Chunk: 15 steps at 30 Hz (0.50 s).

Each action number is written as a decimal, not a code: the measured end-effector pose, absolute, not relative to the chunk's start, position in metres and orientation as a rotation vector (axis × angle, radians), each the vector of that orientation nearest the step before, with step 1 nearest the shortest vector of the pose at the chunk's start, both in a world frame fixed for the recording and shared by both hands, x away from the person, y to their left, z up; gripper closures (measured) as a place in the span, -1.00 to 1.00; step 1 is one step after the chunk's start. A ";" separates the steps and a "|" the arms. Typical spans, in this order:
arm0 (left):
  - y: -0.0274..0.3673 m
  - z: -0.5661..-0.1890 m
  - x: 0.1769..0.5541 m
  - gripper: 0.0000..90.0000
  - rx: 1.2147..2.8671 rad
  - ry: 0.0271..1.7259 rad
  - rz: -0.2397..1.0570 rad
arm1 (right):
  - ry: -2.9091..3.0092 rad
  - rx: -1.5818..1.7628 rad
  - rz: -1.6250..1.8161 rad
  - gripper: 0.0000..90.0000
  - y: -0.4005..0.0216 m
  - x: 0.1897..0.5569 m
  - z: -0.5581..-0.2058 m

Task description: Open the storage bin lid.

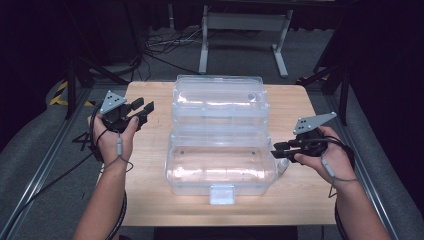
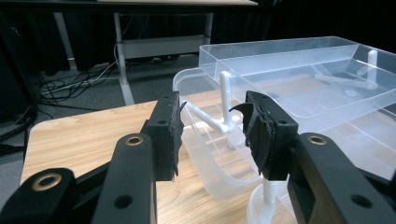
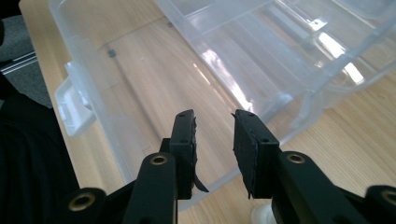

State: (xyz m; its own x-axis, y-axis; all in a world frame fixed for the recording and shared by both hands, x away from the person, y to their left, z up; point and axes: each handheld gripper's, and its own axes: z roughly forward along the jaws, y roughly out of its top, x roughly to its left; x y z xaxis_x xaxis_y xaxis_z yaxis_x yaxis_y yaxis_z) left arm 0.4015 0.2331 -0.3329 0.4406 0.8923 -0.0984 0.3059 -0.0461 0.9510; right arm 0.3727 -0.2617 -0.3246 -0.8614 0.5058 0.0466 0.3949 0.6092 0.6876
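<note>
A clear plastic box sits mid-surface, lid swung open to the far side, nothing visible inside. Left gripper hovers left of it, right gripper at its right wall; both jaws part-open, holding nothing.

The storage box is clear, see-through plastic with a frosted whitish latch tab at its front; the table under it is pale wood with a fine light-brown grain; the left gripper is black with a grey three-cornered plate on top; the right gripper is black too, grey plate as well; in the left gripper view brass-coloured rings dot the black jaws; the floor is grey carpet, with a yellow-and-black striped tape at the far left.
</note>
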 end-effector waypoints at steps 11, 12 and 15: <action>0.237 -0.331 0.398 0.25 1.581 1.092 0.664 | 2.700 0.898 0.937 0.53 -0.281 0.393 -0.331; 0.238 -0.331 0.398 0.26 1.579 1.092 0.668 | 2.705 0.910 0.919 0.53 -0.282 0.395 -0.331; 0.237 -0.330 0.398 0.26 1.581 1.089 0.667 | 2.727 0.943 0.842 0.50 -0.284 0.400 -0.335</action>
